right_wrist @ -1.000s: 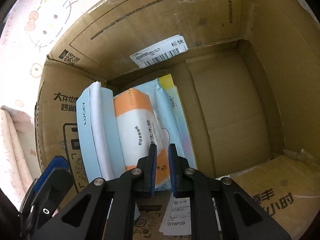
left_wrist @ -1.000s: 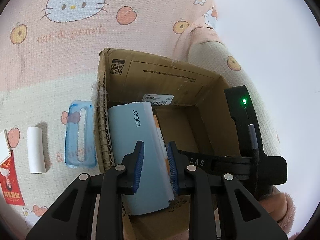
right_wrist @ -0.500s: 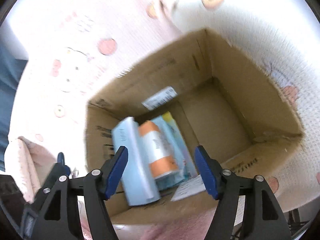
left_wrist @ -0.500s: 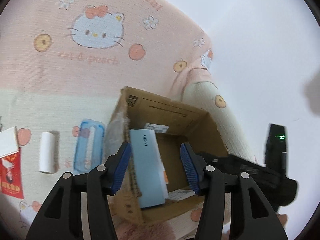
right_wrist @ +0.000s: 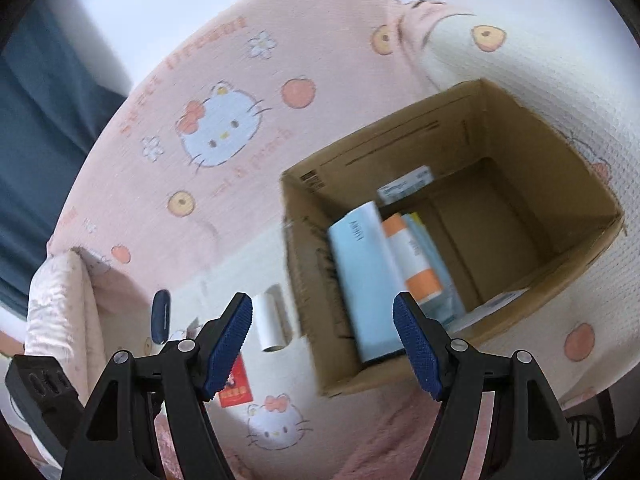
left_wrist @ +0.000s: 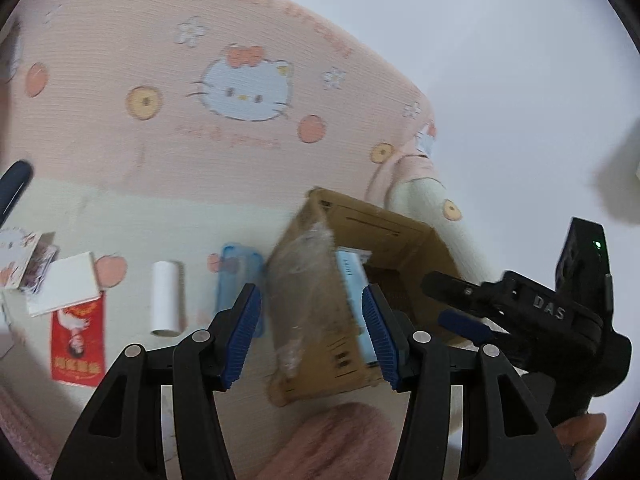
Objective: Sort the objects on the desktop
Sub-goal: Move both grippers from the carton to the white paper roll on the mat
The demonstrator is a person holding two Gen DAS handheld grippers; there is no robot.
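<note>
An open cardboard box point(right_wrist: 520, 152) stands on a pink cartoon-cat blanket. Inside it a pale blue packet point(right_wrist: 364, 280) leans against the left wall, with an orange-and-white wipes pack point(right_wrist: 412, 260) beside it. My right gripper point(right_wrist: 324, 338) hangs above the box's near left corner, open and empty. My left gripper point(left_wrist: 312, 332) is also open with nothing in it, held over the box's left wall point(left_wrist: 316, 312). Left of the box lie a clear blue case point(left_wrist: 236, 272), a white roll point(left_wrist: 168, 300) and a red card point(left_wrist: 78, 344).
A white card point(left_wrist: 66, 284) and small picture cards point(left_wrist: 28, 256) lie at the far left. A dark blue oval object point(right_wrist: 161, 316) rests by a folded blanket edge point(right_wrist: 60, 304). The other gripper's black body point(left_wrist: 552, 320) is at the right. A fuzzy pink sleeve point(left_wrist: 340, 440) is below.
Both grippers have opened, letting go of the pale blue packet and the wipes pack inside the box. Both have pulled up and back, so the box looks smaller.
</note>
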